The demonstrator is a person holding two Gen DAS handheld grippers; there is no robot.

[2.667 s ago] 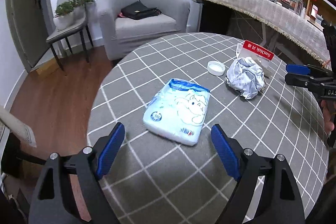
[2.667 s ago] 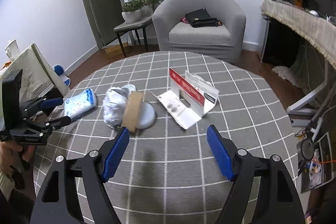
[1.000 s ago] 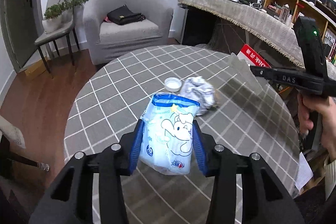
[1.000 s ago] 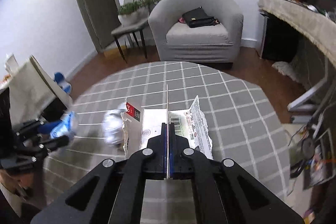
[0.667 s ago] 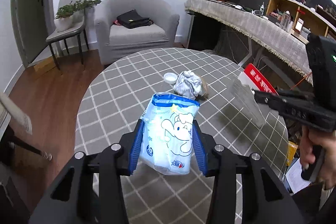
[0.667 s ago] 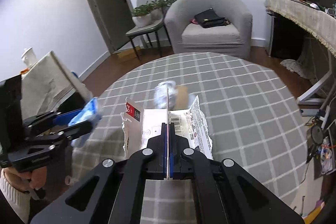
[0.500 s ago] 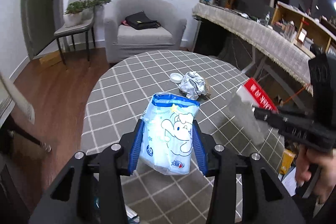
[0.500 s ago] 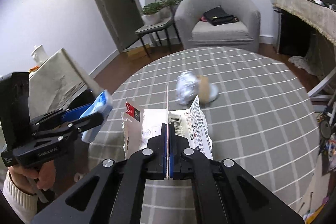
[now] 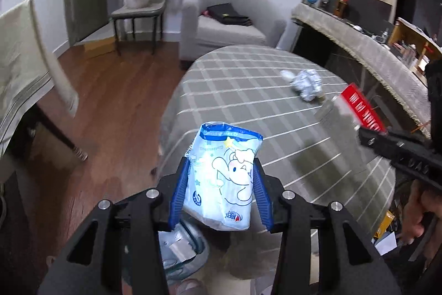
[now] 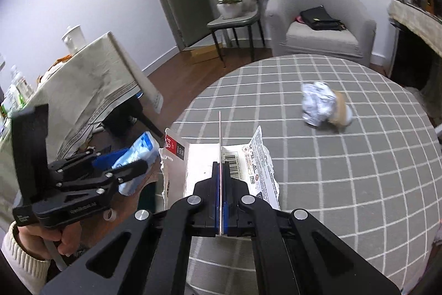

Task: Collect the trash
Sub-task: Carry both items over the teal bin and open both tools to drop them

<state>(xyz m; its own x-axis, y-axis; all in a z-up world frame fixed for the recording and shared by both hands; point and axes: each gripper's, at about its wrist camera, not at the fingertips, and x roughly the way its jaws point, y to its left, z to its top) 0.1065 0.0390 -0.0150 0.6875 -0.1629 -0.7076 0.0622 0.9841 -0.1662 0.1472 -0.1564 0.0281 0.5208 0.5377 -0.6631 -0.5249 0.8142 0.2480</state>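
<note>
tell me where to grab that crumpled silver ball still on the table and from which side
Judging by its shape, take the crumpled foil ball across its middle from above, fingers closing on its two open flanks. It is a rounded, squashable lump, so any waist will do, but the cardboard roll sits against its right side in the right wrist view, so avoid closing from there. Both grippers are full now.

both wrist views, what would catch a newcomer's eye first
The light blue tissue pack with a cartoon elephant, clamped in the left tool out past the table edge. Next, the torn card packaging pinched in the right tool, and the crumpled foil ball lying on the grey checked table.
</note>
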